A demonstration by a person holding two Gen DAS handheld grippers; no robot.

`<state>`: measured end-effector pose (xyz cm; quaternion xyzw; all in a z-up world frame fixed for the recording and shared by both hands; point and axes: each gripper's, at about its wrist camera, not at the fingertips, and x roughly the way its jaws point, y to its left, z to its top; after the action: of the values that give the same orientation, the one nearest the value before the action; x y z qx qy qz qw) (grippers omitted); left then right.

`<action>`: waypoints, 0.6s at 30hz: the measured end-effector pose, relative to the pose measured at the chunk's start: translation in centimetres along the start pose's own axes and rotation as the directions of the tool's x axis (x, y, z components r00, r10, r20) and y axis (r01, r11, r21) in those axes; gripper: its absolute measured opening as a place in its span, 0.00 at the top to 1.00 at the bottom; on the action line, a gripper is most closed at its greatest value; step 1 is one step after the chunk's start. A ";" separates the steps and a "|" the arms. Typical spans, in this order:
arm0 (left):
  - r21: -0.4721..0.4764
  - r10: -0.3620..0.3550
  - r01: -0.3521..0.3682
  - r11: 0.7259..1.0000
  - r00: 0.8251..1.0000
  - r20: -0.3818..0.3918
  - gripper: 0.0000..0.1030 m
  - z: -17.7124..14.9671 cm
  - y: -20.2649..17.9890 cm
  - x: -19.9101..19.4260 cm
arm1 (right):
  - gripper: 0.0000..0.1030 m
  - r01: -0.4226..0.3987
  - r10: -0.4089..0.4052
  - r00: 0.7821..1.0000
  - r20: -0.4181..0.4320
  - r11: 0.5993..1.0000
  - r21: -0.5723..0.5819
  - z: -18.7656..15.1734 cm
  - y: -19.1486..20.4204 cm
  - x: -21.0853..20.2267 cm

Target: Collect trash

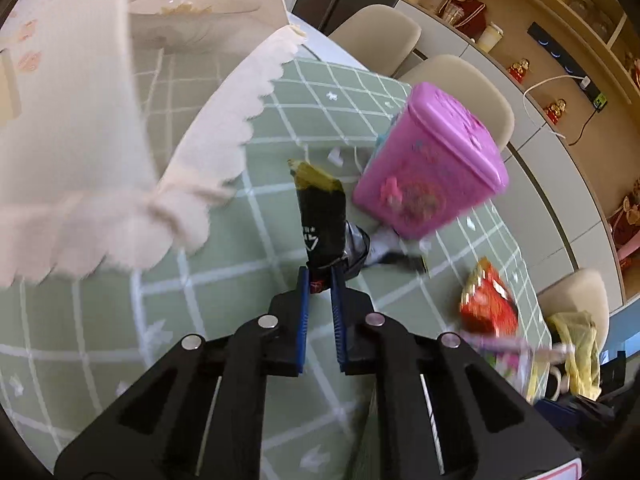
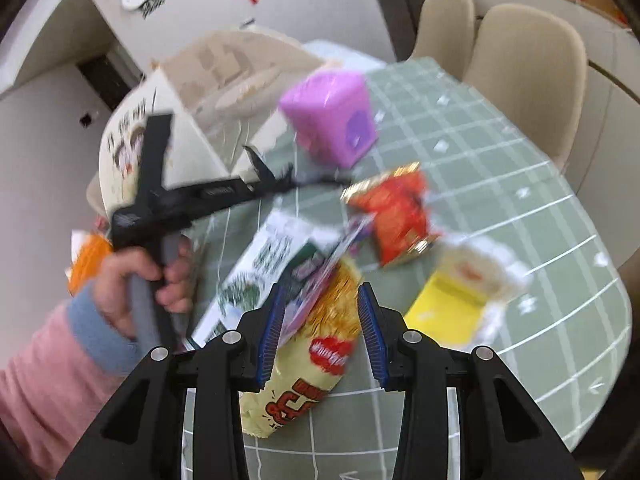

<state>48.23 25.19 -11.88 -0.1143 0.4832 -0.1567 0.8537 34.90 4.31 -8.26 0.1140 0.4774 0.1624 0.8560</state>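
Bare checked table (image 1: pixel 248 248) lies open left of the black wrapper (image 1: pixel 322 224). Just right of it the pink bin (image 1: pixel 432 168) blocks the way, and the red packet (image 1: pixel 488 304) lies nearer, clear cloth between them.

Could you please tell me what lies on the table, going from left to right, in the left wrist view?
White cloth → black wrapper, pinched in the left gripper → pink bin → red packet.
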 end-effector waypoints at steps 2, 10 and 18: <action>-0.003 -0.004 0.004 1.000 1.000 0.001 0.90 -1.0 0.3 -1.2 | 0.65 0.049 -0.049 0.999 -0.013 0.998 -0.048 -0.3 0.3 1.2; -0.072 -0.073 0.072 0.995 0.997 -0.001 0.91 -4.3 1.5 -5.9 | 0.65 0.230 -0.224 0.973 0.057 0.965 -0.129 0.5 -1.5 1.7; -0.116 -0.098 0.095 0.989 0.995 -0.014 0.91 -7.4 2.2 -8.6 | 0.65 0.248 -0.229 0.964 0.132 0.957 -0.149 6.4 -1.7 1.3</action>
<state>38.07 30.12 -9.64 -0.1852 0.4938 -0.1706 0.8323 41.26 3.04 -6.56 -0.0064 0.4233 0.0898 0.9015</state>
